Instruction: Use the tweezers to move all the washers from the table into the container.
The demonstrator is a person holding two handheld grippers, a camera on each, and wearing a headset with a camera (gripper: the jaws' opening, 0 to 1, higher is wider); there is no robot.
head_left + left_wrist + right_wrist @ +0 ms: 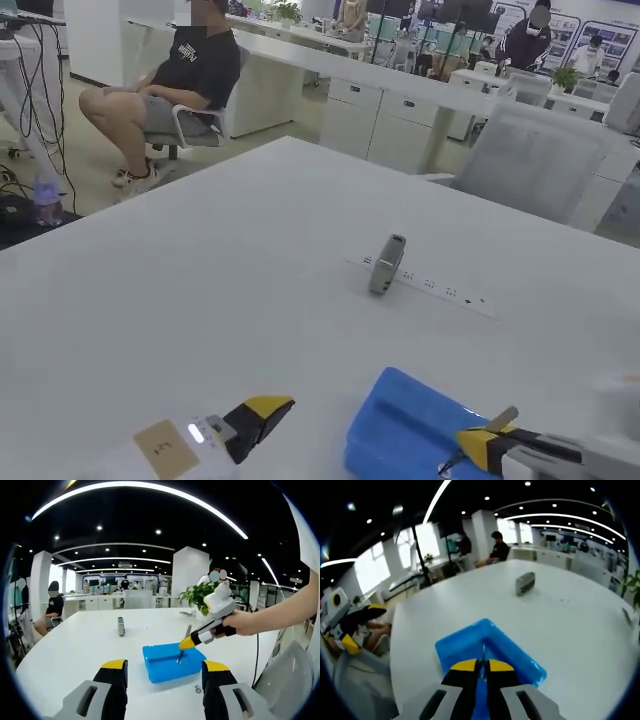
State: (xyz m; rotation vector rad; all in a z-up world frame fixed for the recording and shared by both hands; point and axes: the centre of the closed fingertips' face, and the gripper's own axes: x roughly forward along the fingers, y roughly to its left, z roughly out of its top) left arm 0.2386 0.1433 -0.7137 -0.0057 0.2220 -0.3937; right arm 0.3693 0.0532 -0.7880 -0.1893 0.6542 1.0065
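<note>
A shallow blue container (400, 425) lies on the white table (220, 280) near its front edge. My right gripper (482, 666) is shut on thin metal tweezers (483, 652), whose tips point down into the container (465, 640). In the left gripper view the right gripper (187, 642) reaches in from the right, and the tweezers (180, 656) touch the container's floor (165, 664). A couple of small washers (198, 688) lie on the table just right of the container. My left gripper (165, 672) stands open and holds nothing, short of the container.
A small grey device (387, 264) stands on a flush socket strip (440, 288) mid-table. A person (175, 85) sits beyond the far left edge, and a grey chair (535, 160) stands at the far right. Desks fill the room behind.
</note>
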